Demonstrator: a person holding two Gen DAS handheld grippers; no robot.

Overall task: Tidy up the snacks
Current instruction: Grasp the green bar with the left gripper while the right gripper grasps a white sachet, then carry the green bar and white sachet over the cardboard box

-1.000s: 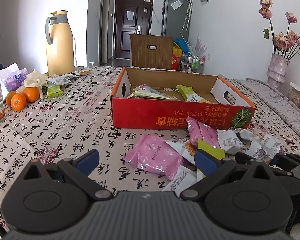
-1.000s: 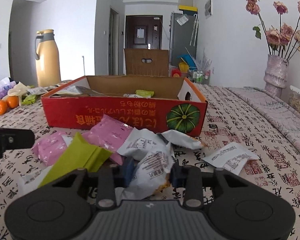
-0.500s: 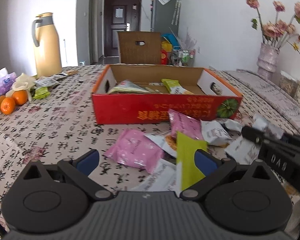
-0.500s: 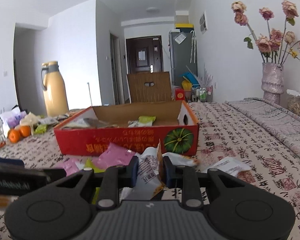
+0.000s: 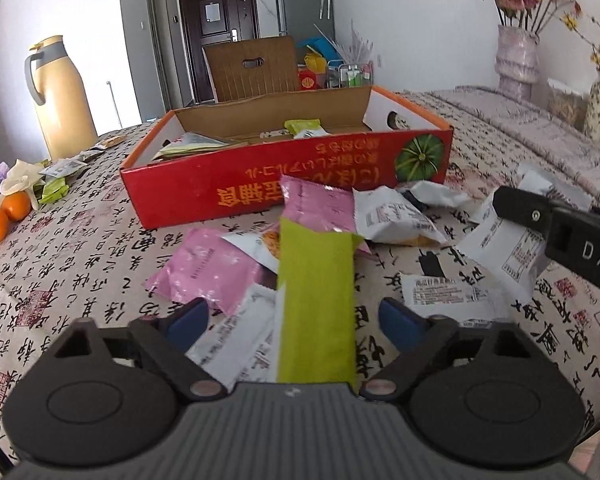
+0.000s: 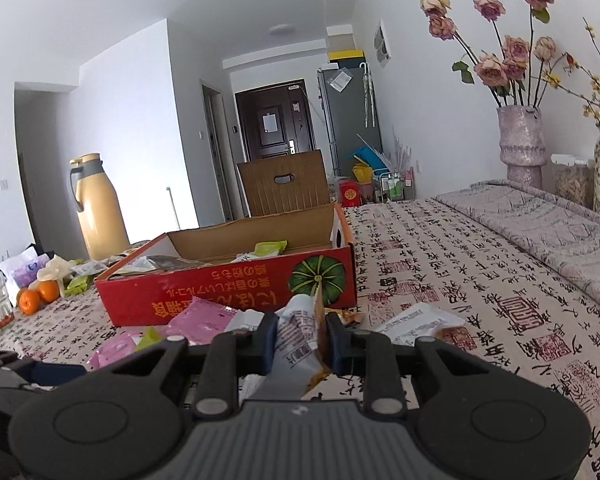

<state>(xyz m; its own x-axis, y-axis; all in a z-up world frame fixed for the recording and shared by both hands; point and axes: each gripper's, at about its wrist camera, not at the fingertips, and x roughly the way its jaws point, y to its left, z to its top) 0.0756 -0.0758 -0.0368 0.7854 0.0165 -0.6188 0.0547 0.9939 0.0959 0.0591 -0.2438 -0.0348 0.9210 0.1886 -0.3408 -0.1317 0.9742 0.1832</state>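
Note:
A red cardboard box (image 5: 308,178) (image 6: 236,292) stands open on the table with a few snack packets inside. Before it lies a heap of pink (image 5: 204,268), white (image 5: 392,216) and green snack packets. My left gripper (image 5: 296,320) is open, low over the heap, with a long green packet (image 5: 316,304) lying between its blue fingers. My right gripper (image 6: 300,344) is shut on a white snack packet (image 6: 300,344) and holds it lifted above the table, in front of the box. The right gripper also shows in the left wrist view (image 5: 556,224).
A yellow thermos (image 5: 62,100), oranges (image 5: 4,216) and more wrappers lie at the left. Vases with dried roses (image 6: 520,144) stand at the right. A wooden chair back (image 6: 286,184) stands behind the box. A white packet (image 6: 420,322) lies right of the heap.
My right gripper has risen from the heap with the white packet in it. My left gripper has shifted right, so the green packet now lies between its fingers.

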